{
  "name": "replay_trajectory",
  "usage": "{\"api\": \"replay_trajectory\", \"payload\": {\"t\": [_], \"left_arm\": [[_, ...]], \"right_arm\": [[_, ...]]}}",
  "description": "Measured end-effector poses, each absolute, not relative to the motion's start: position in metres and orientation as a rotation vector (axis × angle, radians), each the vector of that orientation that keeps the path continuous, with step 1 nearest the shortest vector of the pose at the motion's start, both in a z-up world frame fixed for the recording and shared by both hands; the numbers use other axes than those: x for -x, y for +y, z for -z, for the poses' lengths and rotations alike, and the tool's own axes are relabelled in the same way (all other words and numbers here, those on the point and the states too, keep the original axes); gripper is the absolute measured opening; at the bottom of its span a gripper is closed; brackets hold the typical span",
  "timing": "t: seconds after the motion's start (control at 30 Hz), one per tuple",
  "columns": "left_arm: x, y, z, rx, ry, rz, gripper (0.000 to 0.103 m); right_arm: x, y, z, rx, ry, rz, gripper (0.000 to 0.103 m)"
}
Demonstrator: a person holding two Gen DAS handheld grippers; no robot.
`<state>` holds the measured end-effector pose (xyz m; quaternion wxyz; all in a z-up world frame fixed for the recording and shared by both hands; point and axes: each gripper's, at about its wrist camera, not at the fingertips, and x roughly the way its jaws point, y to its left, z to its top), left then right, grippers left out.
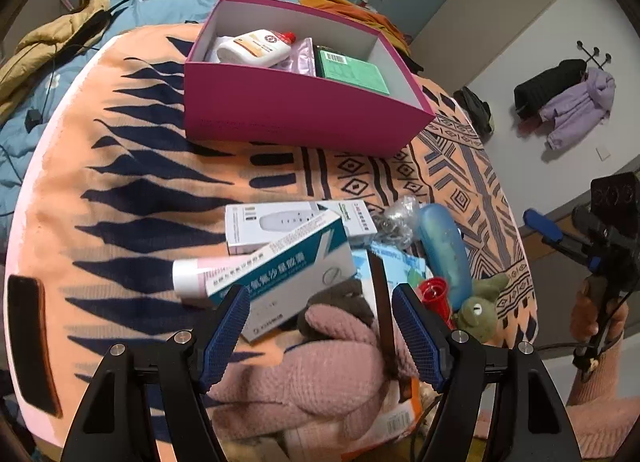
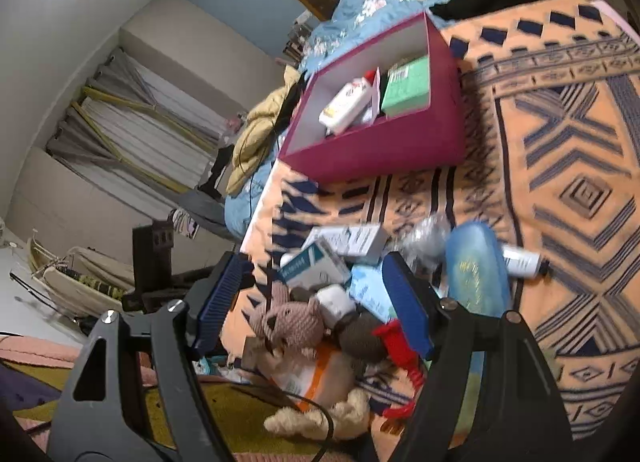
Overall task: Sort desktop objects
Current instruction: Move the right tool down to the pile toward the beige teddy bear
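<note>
Status: sort partly complete, judging by contents.

Left gripper (image 1: 320, 326): jaws spread wide, nothing held. Right gripper (image 2: 316, 302): jaws likewise apart, empty, tilted approx. sideways over the pile.

Magenta box (image 1: 296, 117): well ahead of both jaw sets, open top. Inside: white bottle w/ red cap (image 1: 256, 46), pinkish pouch (image 1: 298, 57), green carton (image 1: 352, 71). Approx. 3 items stowed; interior otherwise has room.

Remaining, on patterned blanket (image 1: 132, 165):
- Teal-striped medicine carton (image 1: 288, 282), just ahead of left jaw of left gripper, lying over pink-white tube (image 1: 192, 276).
- White carton (image 1: 280, 225), further ahead, beyond teal carton.
- Pink knitted plush (image 1: 340, 342), betw. jaws of left gripper; also betw. jaws in right view.
- Dark thin strip (image 1: 380, 302), betw. jaws, nature unclear.
- Blue case (image 1: 444, 254), ahead-right of right jaw.
- Red clip (image 1: 434, 294) and green plush (image 1: 478, 312), right of right jaw.
- Foil-wrapped bundle (image 1: 396, 217), far ahead, beside blue case.

Assessment: majority of items outside box; bulk of sort outstanding.
</note>
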<state>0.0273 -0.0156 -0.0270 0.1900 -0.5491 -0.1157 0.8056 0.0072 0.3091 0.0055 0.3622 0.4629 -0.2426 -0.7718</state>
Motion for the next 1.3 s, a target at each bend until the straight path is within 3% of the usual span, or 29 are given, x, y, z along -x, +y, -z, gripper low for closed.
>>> {"api": "replay_trajectory", "payload": {"t": [0.3, 0.9, 1.3], "left_arm": [[-0.051, -0.028, 0.041, 1.605, -0.376, -2.27, 0.075], [-0.062, 0.003, 0.048, 1.629, -0.308, -2.223, 0.075], [-0.071, -0.001, 0.047, 1.611, -0.349, -2.242, 0.075]], "right_arm": [[-0.025, 0.271, 0.032, -1.325, -0.504, 1.916, 0.074], [-0.046, 0.327, 0.047, -1.39, -0.628, 2.002, 0.074], [-0.048, 0.302, 0.051, -1.415, -0.544, 1.907, 0.074]]}}
